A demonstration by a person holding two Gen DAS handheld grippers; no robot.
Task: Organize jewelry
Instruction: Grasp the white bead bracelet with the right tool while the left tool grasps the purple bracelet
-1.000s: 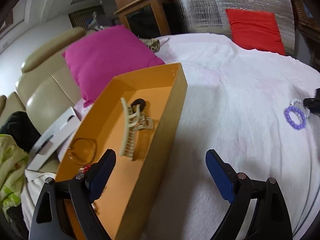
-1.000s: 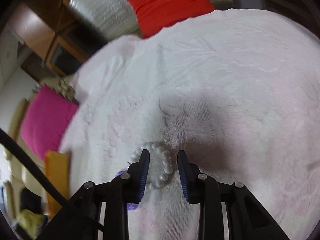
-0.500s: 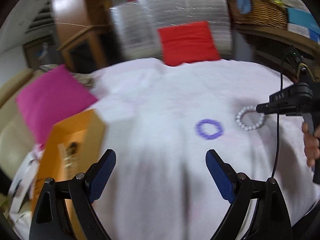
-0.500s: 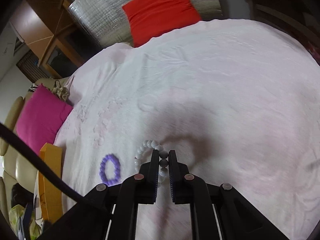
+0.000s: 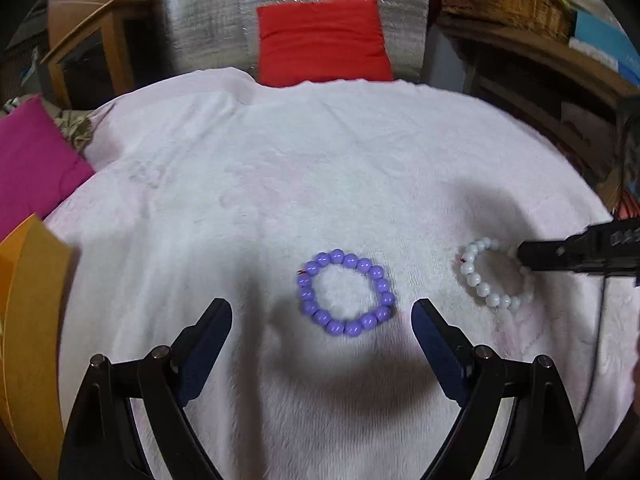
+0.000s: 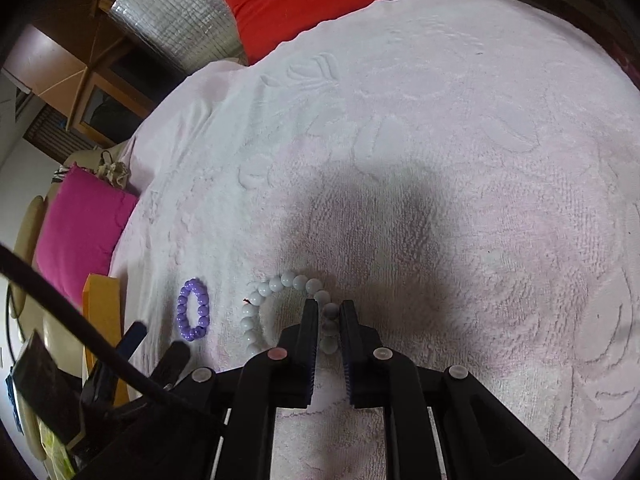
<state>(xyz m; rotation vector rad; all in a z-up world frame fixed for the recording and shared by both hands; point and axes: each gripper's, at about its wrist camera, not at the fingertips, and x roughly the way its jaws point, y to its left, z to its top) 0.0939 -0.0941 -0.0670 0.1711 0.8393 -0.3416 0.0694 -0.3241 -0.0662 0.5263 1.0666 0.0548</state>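
Observation:
A purple bead bracelet (image 5: 346, 294) lies flat on the white towel (image 5: 280, 184), just ahead of my open, empty left gripper (image 5: 322, 322); it also shows in the right wrist view (image 6: 193, 315). A white bead bracelet (image 5: 490, 280) lies to its right. My right gripper (image 6: 329, 311) is shut on the near side of the white bracelet (image 6: 280, 304), which still rests on the towel. The right gripper shows in the left wrist view (image 5: 524, 258) at the far right.
An orange cardboard box (image 5: 28, 320) stands at the left edge of the towel, its inside hidden now. A pink cushion (image 5: 32, 168) lies behind it. A red cushion (image 5: 320, 44) and silver padding sit at the back. Shelves with baskets stand at right.
My left gripper has swung right from over the orange box to the purple bracelet. My right gripper has closed from open onto the white bracelet.

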